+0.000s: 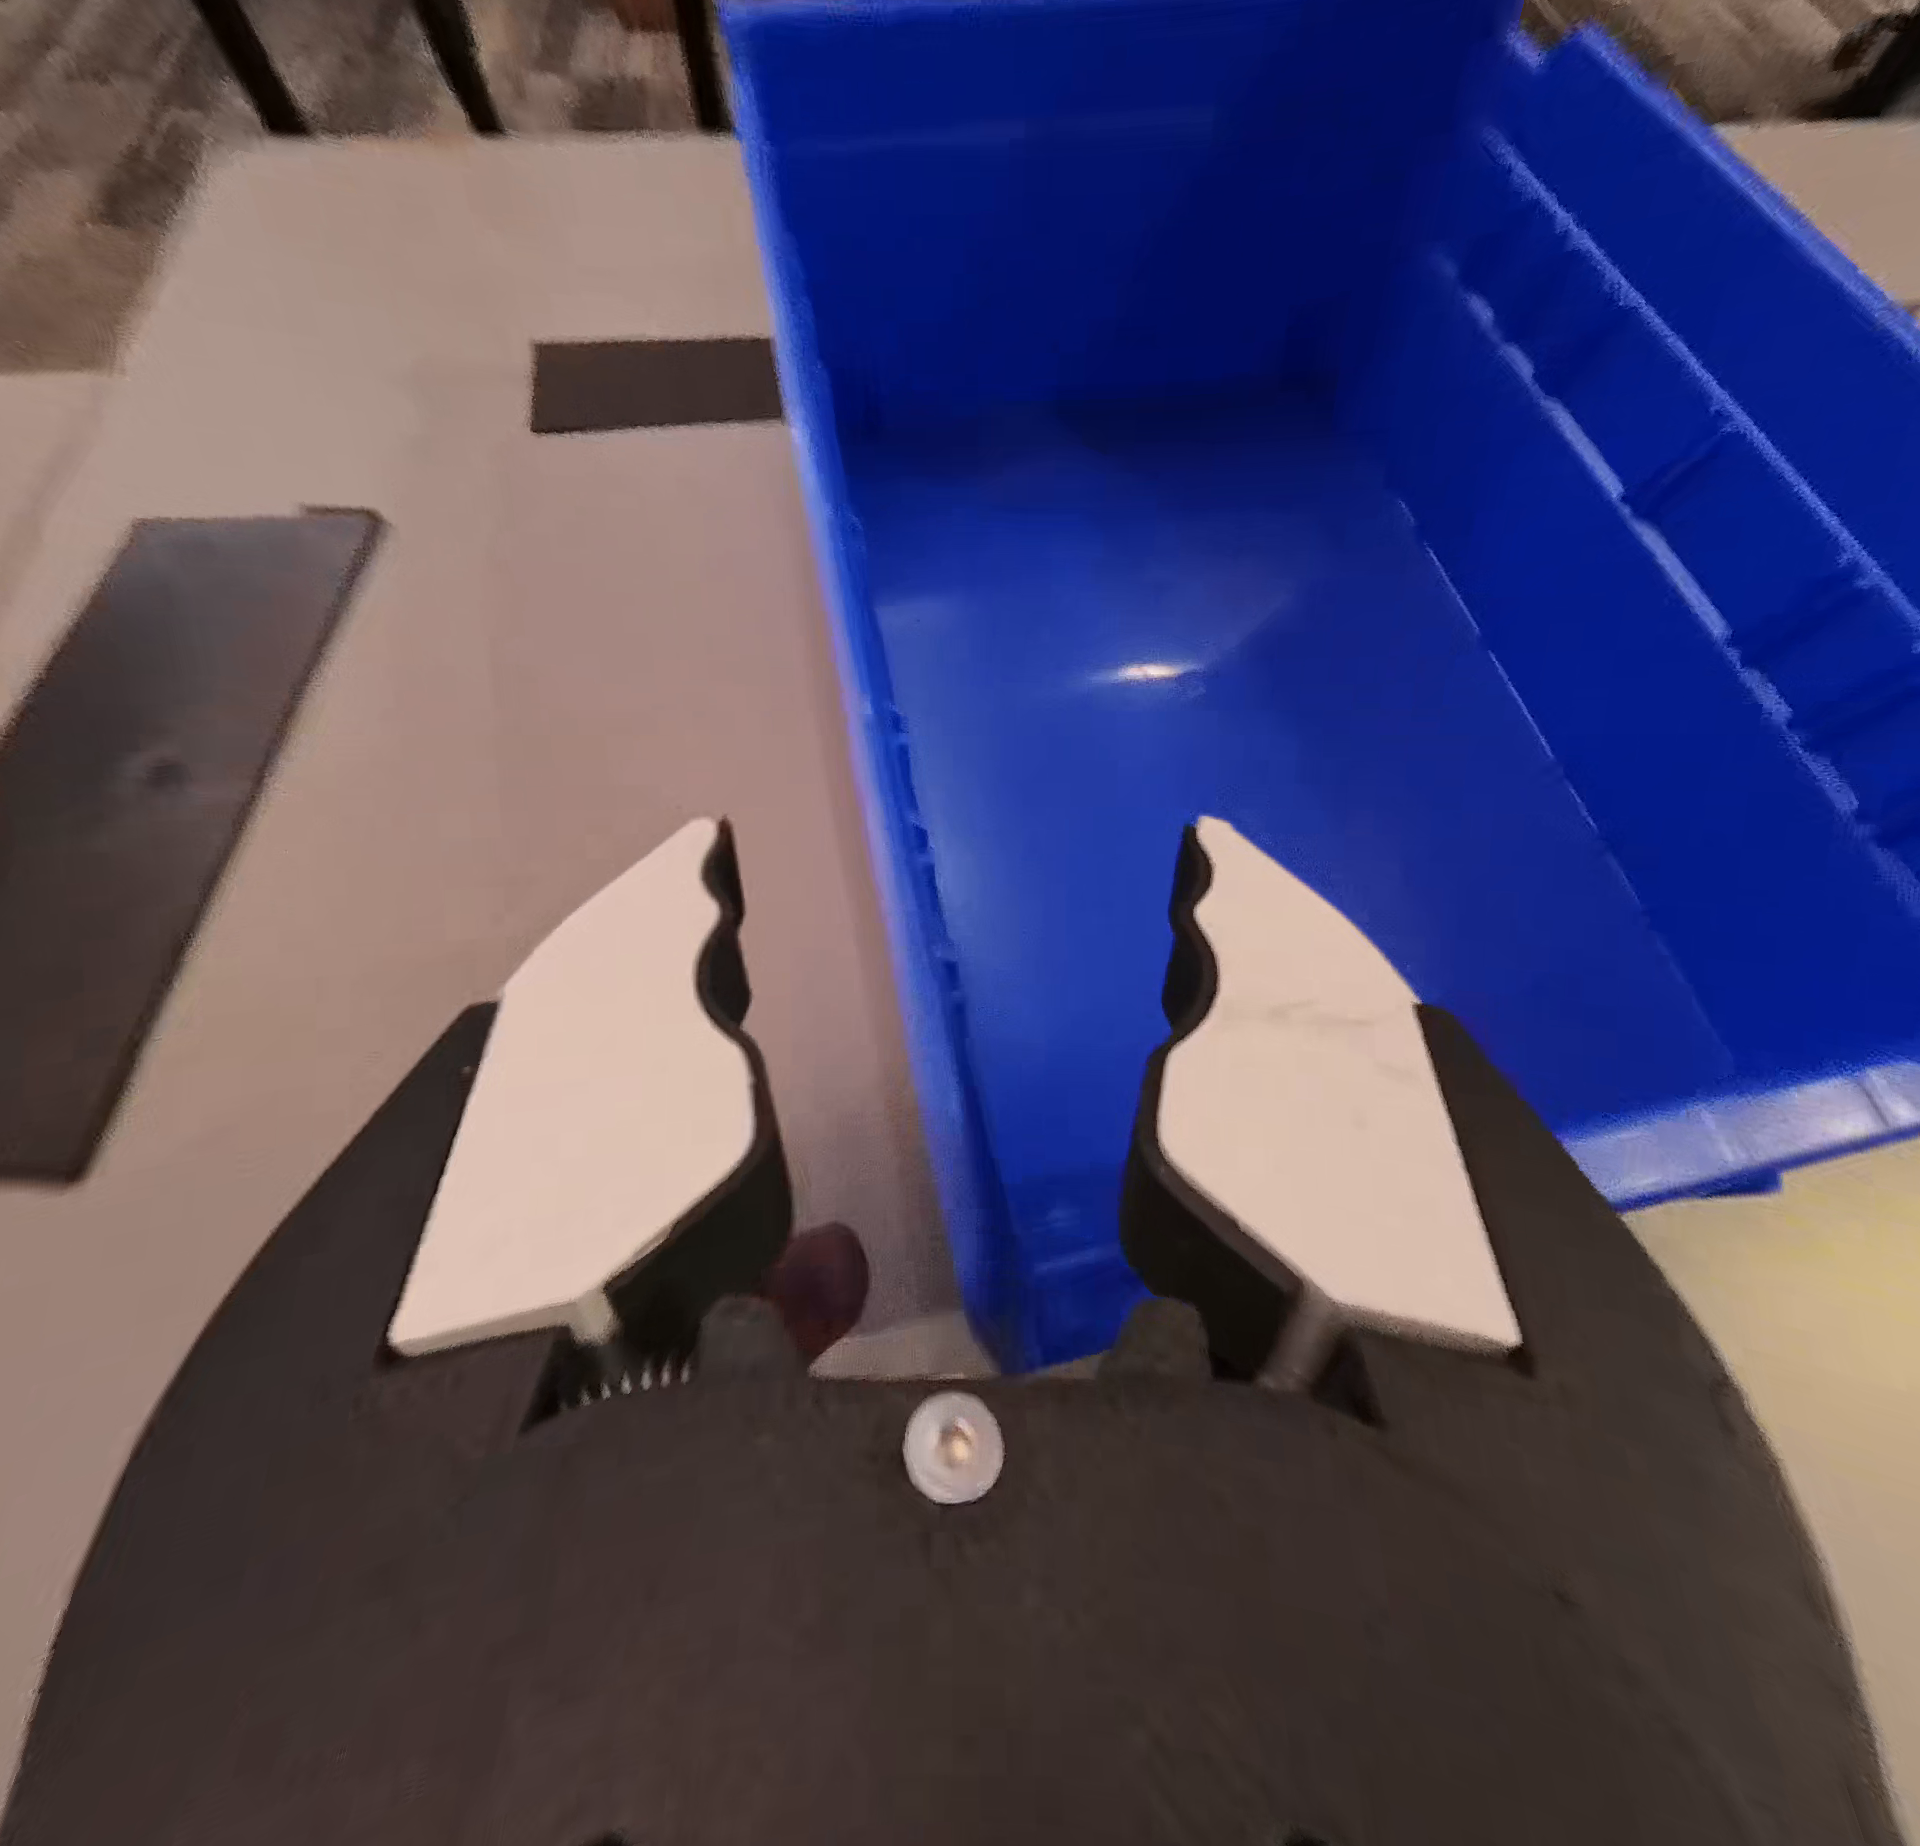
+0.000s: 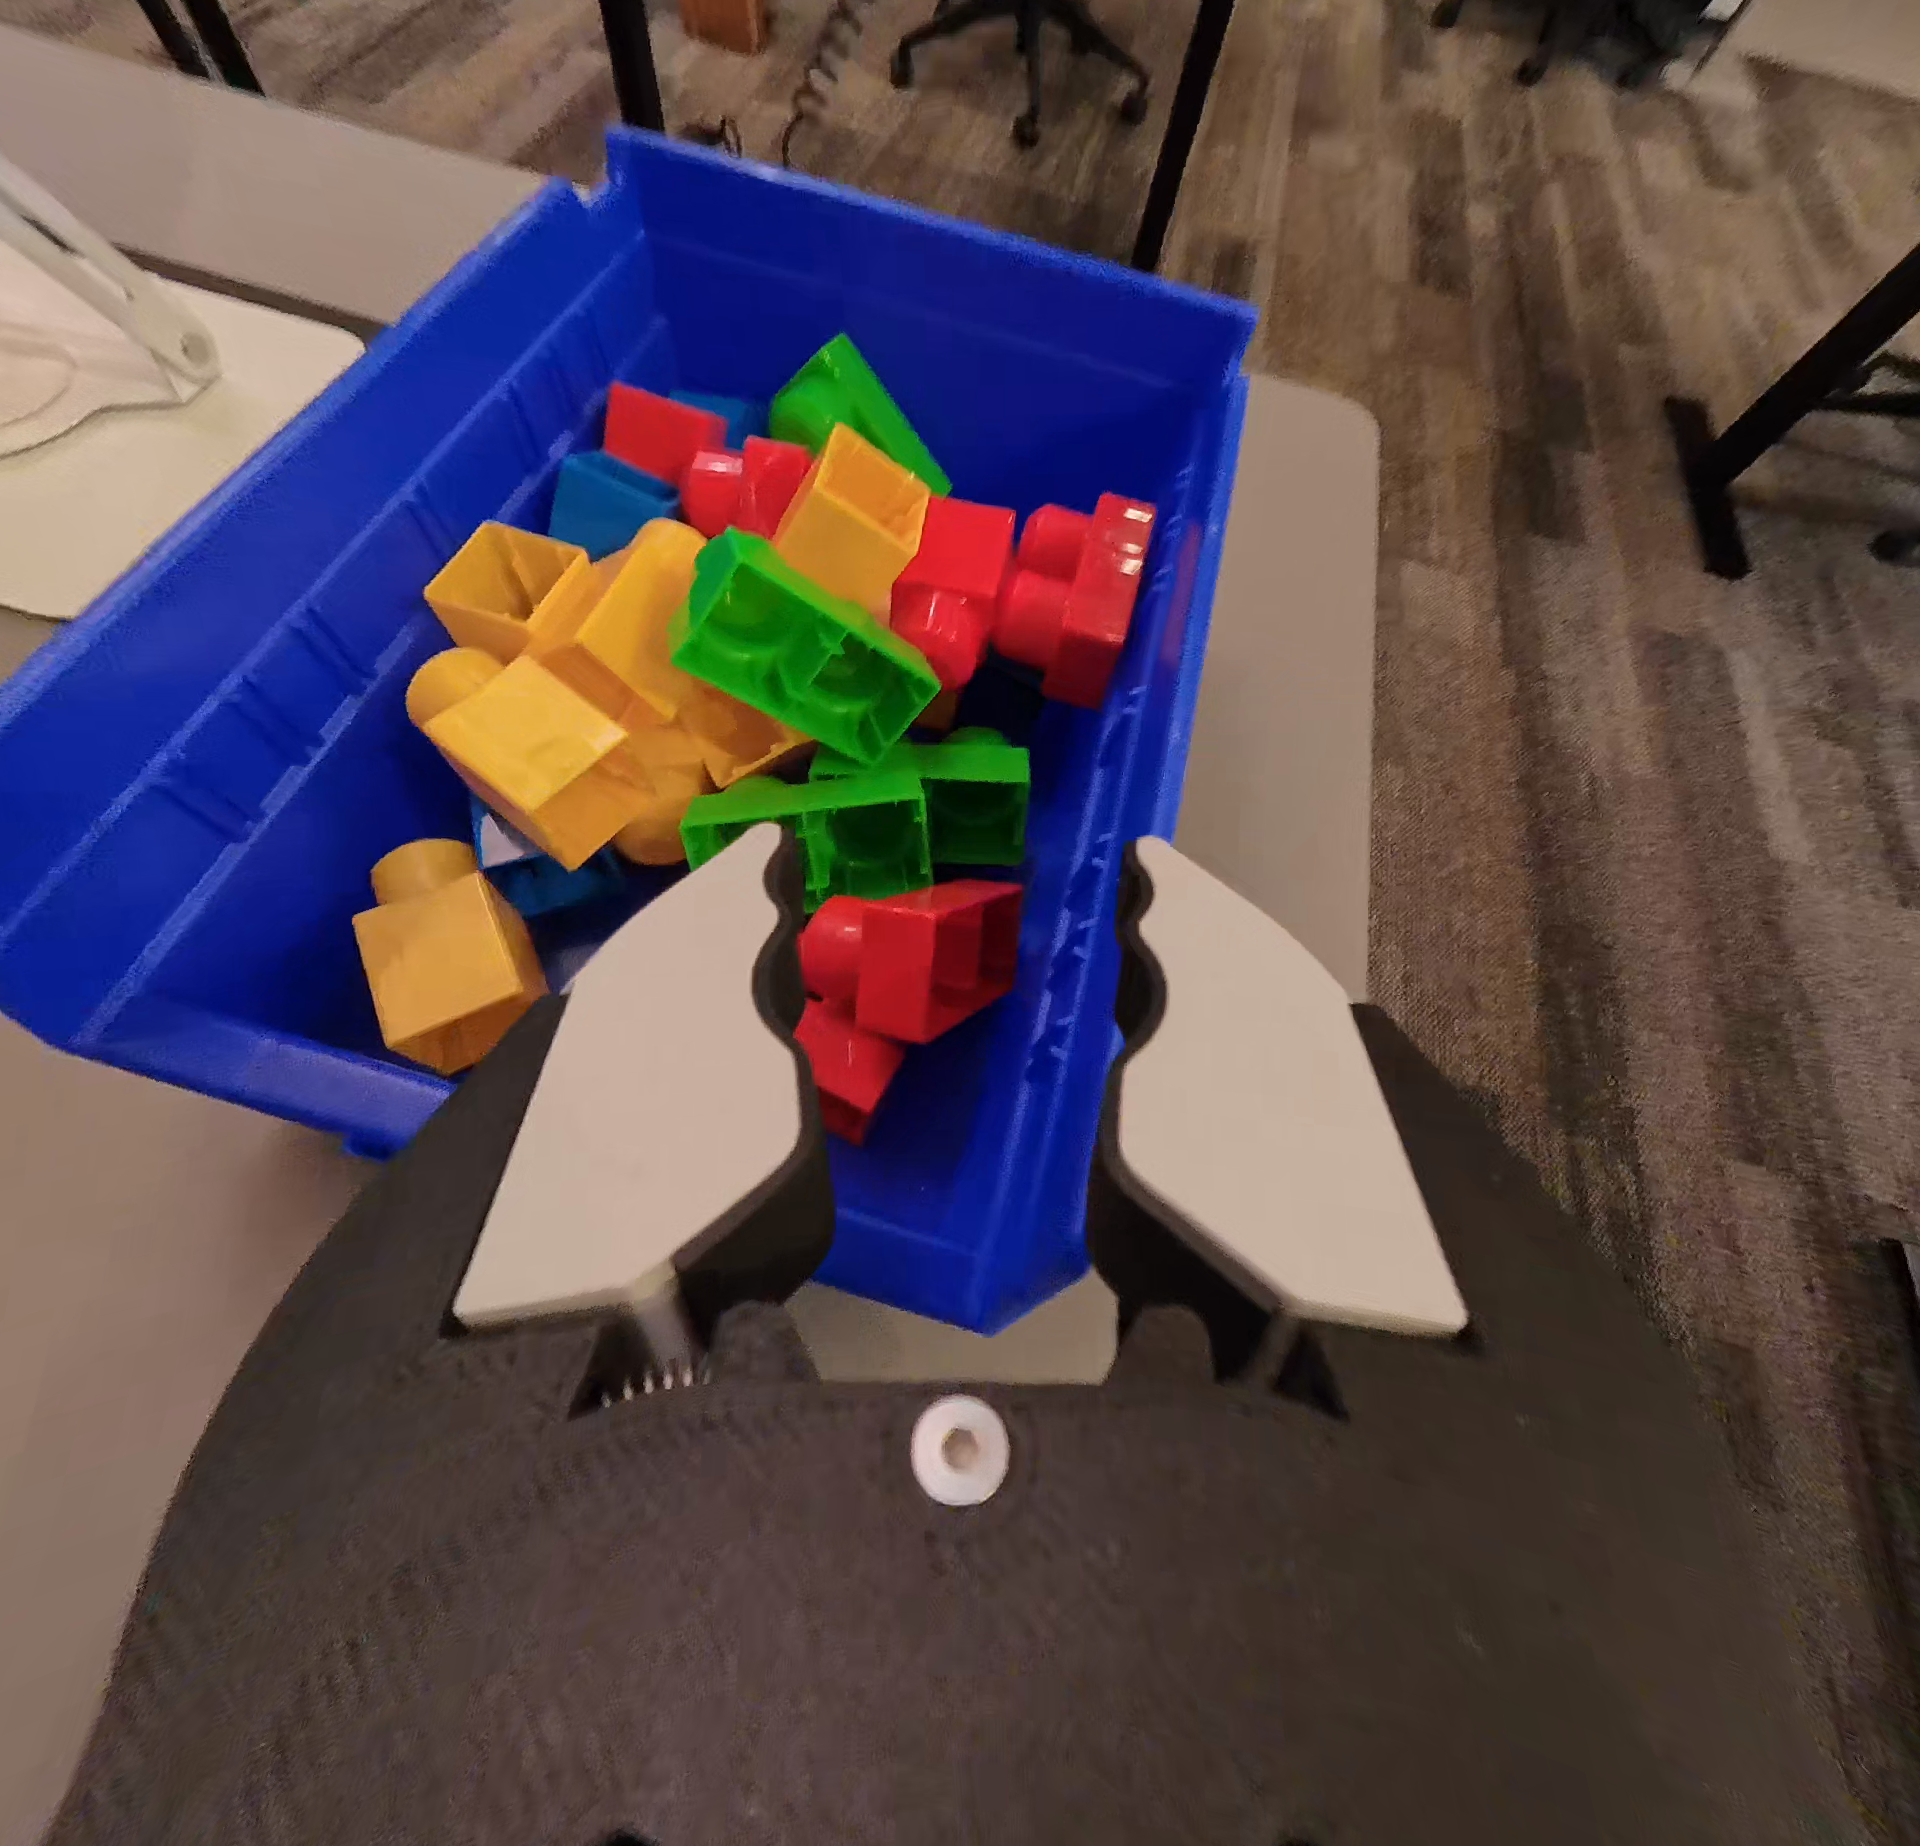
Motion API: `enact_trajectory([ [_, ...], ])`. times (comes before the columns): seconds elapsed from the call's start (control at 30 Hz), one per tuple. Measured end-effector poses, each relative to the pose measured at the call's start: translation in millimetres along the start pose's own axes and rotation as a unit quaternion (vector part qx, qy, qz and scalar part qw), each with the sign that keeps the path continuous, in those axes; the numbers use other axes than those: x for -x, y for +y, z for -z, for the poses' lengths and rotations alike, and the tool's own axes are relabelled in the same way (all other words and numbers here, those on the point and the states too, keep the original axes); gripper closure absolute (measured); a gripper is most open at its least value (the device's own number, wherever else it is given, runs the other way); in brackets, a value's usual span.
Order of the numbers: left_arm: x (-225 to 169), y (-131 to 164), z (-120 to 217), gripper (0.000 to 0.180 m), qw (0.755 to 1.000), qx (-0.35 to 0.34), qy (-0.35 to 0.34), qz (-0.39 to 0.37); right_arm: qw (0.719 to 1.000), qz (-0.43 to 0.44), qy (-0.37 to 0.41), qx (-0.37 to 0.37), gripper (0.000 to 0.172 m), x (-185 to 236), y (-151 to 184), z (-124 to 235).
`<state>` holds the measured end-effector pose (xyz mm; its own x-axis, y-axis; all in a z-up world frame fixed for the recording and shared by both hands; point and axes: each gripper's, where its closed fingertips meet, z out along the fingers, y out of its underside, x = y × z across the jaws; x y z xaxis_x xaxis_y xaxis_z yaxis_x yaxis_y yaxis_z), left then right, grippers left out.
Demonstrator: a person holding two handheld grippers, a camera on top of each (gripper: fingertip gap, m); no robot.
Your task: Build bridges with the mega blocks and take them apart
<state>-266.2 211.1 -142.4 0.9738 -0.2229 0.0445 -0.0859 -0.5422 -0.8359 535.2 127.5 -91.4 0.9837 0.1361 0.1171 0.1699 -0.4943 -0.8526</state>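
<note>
Left gripper (image 1: 961,830): spread wide, nothing in it, poised above the left wall of a bare blue bin (image 1: 1195,601)
Right gripper (image 2: 956,851): parted, gripping nothing, hanging over the second blue bin (image 2: 260,674)
Mega blocks (image 2: 748,633): heaped in that bin, yellow, green, red, blue
Red block (image 2: 925,955): lay below the parted fingers, by the bin's right wall
Table (image 1: 520,653): pale, carried both bins

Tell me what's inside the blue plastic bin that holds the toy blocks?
The blue plastic bin holds a loose pile of chunky plastic blocks: yellow, green, red, some blue. The pile hides whatever lies beneath it.
</note>
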Motion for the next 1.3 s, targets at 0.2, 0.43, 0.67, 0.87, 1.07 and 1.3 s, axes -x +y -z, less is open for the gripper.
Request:
enact_trajectory([
  [0.2, 0, 2, -9, 0.16, 1.0, 0.0, 0.018, 0.003, 0.997, 0.034, 0.061, 0.021, 0.162, -18, 13, -15],
  [0.43, 6, 2, -10, 0.165, 1.0, 0.001, -0.001, -0.011, 0.996, 0.027, 0.08, 0.009, 0.154, -30, 6, -7],
  [0.67, 7, 2, -12, 0.148, 1.0, -0.003, 0.011, 0.01, 0.997, -0.007, 0.067, 0.045, 0.133, -33, 21, -14],
  [0.87, 5, 2, -14, 0.141, 0.999, -0.003, 0.037, 0.031, 0.994, -0.015, 0.041, 0.104, 0.161, -28, 50, -33],
  [1.07, 8, 4, -15, 0.167, 1.0, 0.011, 0.0, -0.028, 0.995, -0.042, 0.007, 0.092, 0.165, -26, 50, -36],
  [1.3, 10, 5, -14, 0.17, 1.0, 0.014, -0.006, -0.026, 0.995, -0.034, 0.006, 0.091, 0.165, -25, 50, -36],
])
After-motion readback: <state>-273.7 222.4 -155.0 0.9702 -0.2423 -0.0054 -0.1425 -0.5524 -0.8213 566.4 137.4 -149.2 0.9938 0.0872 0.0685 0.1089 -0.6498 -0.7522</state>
